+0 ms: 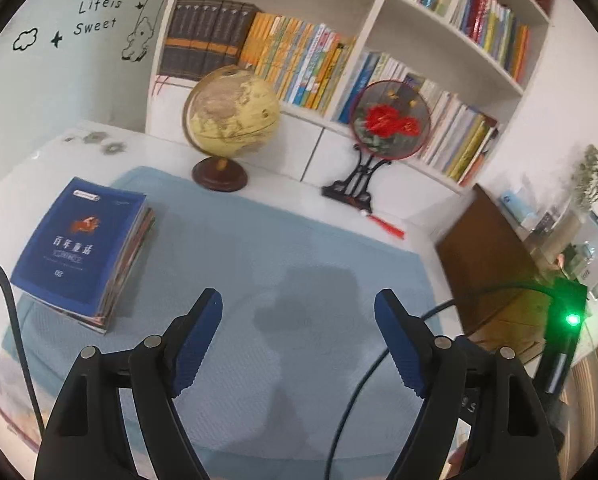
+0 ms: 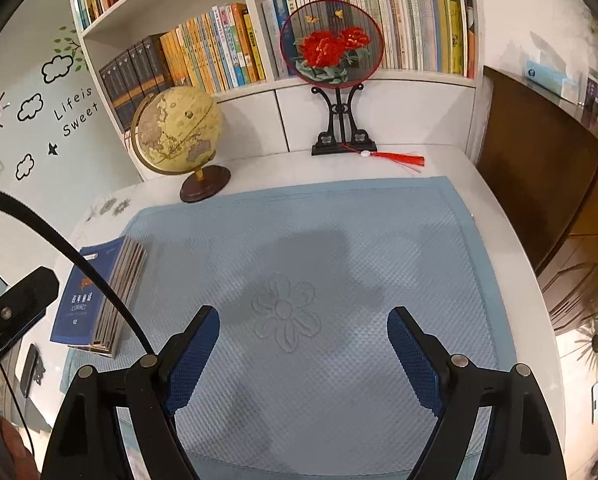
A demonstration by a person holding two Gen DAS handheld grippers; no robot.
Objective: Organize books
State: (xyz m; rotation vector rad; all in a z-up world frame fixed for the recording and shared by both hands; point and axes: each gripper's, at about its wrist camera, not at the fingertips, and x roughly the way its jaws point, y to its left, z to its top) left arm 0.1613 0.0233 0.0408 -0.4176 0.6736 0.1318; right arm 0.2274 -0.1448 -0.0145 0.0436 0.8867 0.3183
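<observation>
Books (image 1: 81,254) stacked left | left tool (image 1: 299,332) agape | right tool (image 2: 303,344) agape, angled down

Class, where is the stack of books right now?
In both views the stack of books lies at the blue mat's left edge, in front of the globe.

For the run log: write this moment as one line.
task: organize books | left gripper: open, empty | right gripper: open, empty | book stack: on mat, left side | globe, fan: behind mat

Bright overhead light — edges perhaps blurred.
</observation>
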